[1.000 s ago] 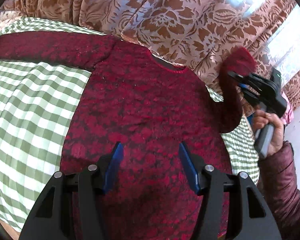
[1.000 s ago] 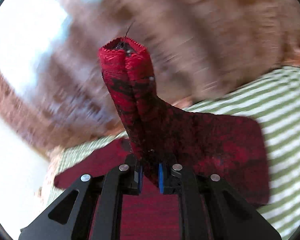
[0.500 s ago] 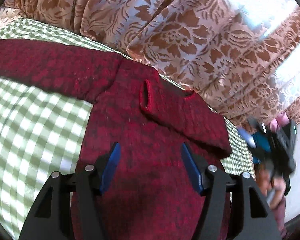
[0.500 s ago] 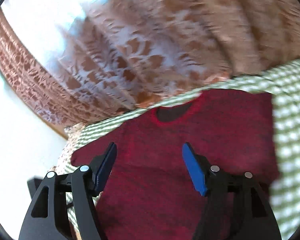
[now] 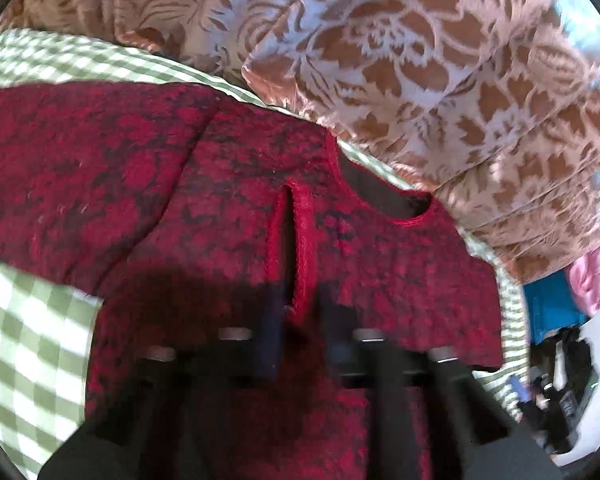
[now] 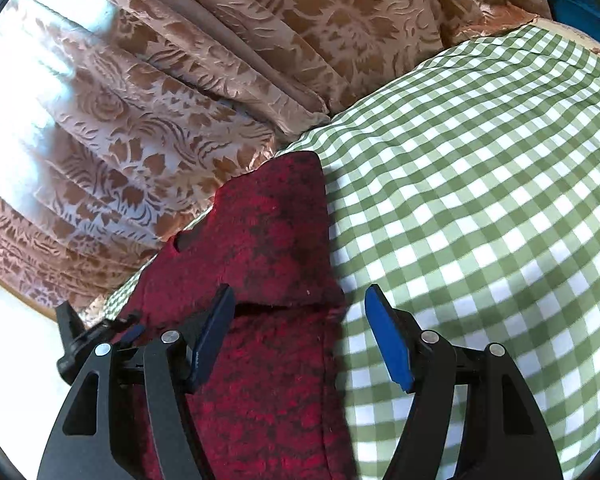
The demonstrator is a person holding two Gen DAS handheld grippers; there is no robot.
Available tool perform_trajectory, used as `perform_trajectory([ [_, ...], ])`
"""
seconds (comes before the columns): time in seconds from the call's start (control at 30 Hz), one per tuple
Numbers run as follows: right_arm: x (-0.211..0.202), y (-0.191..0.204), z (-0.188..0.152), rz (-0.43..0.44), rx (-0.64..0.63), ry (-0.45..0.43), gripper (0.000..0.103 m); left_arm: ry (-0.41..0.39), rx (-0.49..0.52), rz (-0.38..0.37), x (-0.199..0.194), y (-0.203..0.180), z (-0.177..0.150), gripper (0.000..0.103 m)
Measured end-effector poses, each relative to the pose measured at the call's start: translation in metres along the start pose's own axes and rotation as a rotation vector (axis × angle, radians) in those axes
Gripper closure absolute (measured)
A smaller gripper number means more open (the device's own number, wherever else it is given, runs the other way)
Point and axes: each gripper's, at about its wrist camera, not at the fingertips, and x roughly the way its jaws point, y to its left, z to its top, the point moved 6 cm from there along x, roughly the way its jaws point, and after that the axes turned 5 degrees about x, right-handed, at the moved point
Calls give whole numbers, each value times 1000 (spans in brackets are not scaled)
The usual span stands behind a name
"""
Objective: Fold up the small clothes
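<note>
So we start with the green checked cloth (image 6: pixel 480 184), which covers the whole work surface, with the patterned curtain (image 5: pixel 420 60) hanging close behind it. On that cloth lies the red sweater (image 5: pixel 228 208), spread flat with its neckline toward the curtain. We judge the sleeve stage of the fold to be in hand: the right-hand sleeve (image 5: pixel 400 276) already lies folded across the chest, its cuff (image 5: pixel 298 248) near the middle, while the other sleeve (image 5: pixel 68 168) is stretched out over the checks and not yet folded.

Our left gripper (image 5: pixel 300 340) is blurred, its jaws drawn close about the end of the cuff; we cannot tell whether they are pinching it. Our right gripper (image 6: pixel 300 336) is released, jaws wide, hovering over the sweater's side edge with one finger above wool and the other above cloth. The next move, in our judgement, calls for bringing the outstretched sleeve across to match, lifting it by its end so the body does not drag.

The left view alone shows us the neckline, both sleeves and the cuff. The right view alone shows us the clean folded edge (image 6: pixel 284 304) of the sleeve, the bare stretch of cloth beside it, and the left tool from the side.
</note>
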Motion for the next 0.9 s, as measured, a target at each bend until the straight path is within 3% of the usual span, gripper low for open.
perform_trajectory([
  [0.17,25,25,4,27,-27,13,36,-120,-1,8,-39,1,10,96],
  [0.3,57,55,2,27,-107,36,38,-152,22,70,-58,14,9,96],
  [0.5,116,81,1,-143,-253,35,41,-155,26,164,-56,34,1,96],
  [0.63,149,72,-6,-254,-308,39,41,-78,62,258,-31,52,-14,100],
  [0.77,152,76,-13,-303,-379,-2,39,-88,43,246,-27,58,-19,97],
  [0.8,152,75,-12,-304,-380,-2,39,-91,29,229,-29,59,-19,94],
  [0.9,150,79,-12,-316,-394,2,35,-96,-9,175,-41,58,-21,62],
])
